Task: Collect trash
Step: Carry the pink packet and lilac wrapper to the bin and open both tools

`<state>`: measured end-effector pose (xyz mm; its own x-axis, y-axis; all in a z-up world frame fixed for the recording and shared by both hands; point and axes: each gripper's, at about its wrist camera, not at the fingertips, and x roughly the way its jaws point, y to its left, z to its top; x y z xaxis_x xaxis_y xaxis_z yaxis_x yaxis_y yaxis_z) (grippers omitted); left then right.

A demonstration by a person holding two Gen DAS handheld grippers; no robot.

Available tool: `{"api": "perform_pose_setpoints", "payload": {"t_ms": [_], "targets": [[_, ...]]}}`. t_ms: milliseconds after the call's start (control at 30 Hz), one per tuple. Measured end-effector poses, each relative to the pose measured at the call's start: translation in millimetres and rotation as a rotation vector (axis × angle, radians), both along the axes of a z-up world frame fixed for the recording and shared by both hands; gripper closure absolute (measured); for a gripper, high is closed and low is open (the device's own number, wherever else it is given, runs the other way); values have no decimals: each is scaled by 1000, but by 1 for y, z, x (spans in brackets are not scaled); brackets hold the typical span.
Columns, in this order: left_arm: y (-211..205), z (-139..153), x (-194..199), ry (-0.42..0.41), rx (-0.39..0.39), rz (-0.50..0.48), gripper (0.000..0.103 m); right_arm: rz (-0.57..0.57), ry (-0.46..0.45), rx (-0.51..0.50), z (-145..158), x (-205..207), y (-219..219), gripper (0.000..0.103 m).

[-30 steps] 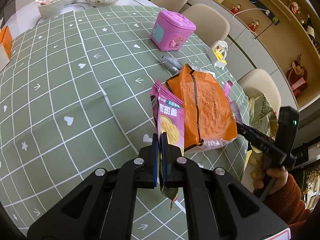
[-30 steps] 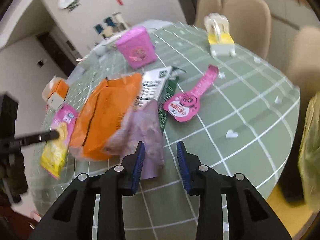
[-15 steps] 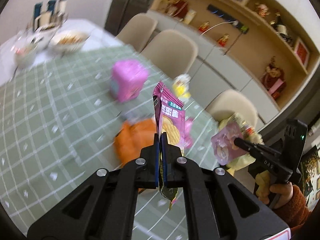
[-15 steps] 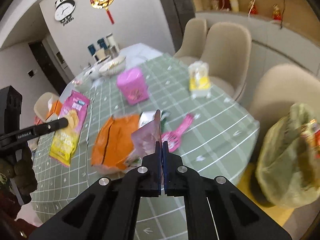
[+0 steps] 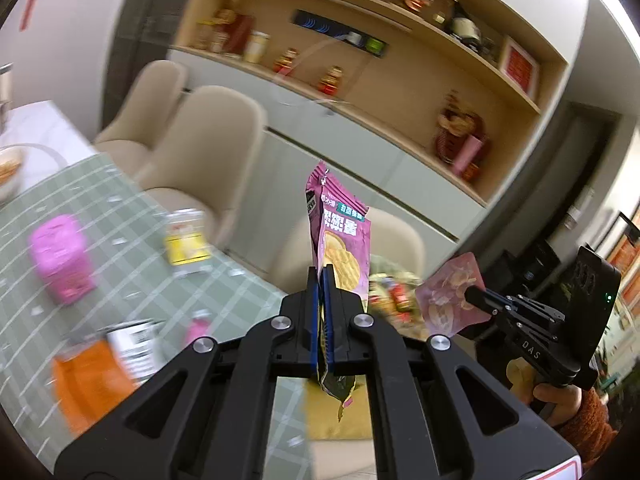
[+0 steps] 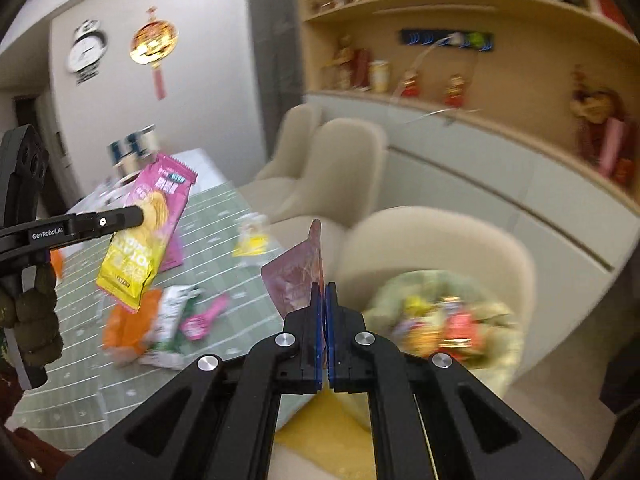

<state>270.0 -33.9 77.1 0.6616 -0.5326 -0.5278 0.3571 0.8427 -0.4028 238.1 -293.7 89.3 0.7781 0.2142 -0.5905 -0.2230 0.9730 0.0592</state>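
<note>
Chip bag (image 5: 340,240) standing upright in left gripper (image 5: 321,320), fingers clamped tight on its lower part. Right gripper (image 6: 323,332) pinching mauve wrapper (image 6: 298,280). Trash bag (image 6: 440,320) lying ahead-right, past worktop (image 6: 216,216) edge; right gripper nearer.

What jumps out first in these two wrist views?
Each gripper is shut on a snack wrapper held up in the air: the left gripper pinches a pink and yellow chip bag, and the right gripper pinches a purple wrapper. Just past them, beside the table, sits a pale green trash bag already stuffed with colourful wrappers. More litter, including an orange bag, lies on the green checked tablecloth.
</note>
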Motion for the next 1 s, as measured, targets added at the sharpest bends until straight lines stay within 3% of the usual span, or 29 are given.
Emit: {"api": "perform_pose_setpoints", "payload": {"t_ms": [200,433,667,933,1000], "targets": [[-86,-11,41,39,-8,-135,101,-185,-38,16,-4,-6,-91,99],[-186,-59,82,127,53,-229,101,-300,-10,50,-30,-7,-161,99],[-272,-129,117,229,314,-249,101,-315,35,66,-51,5,-202,99],[-298,-170,123,303,485,-252,100,-307,78,104,-75,23,-228,99],[-299,-176,123,323,480,-248,100,-299,87,112,-79,27,-231,99]]}}
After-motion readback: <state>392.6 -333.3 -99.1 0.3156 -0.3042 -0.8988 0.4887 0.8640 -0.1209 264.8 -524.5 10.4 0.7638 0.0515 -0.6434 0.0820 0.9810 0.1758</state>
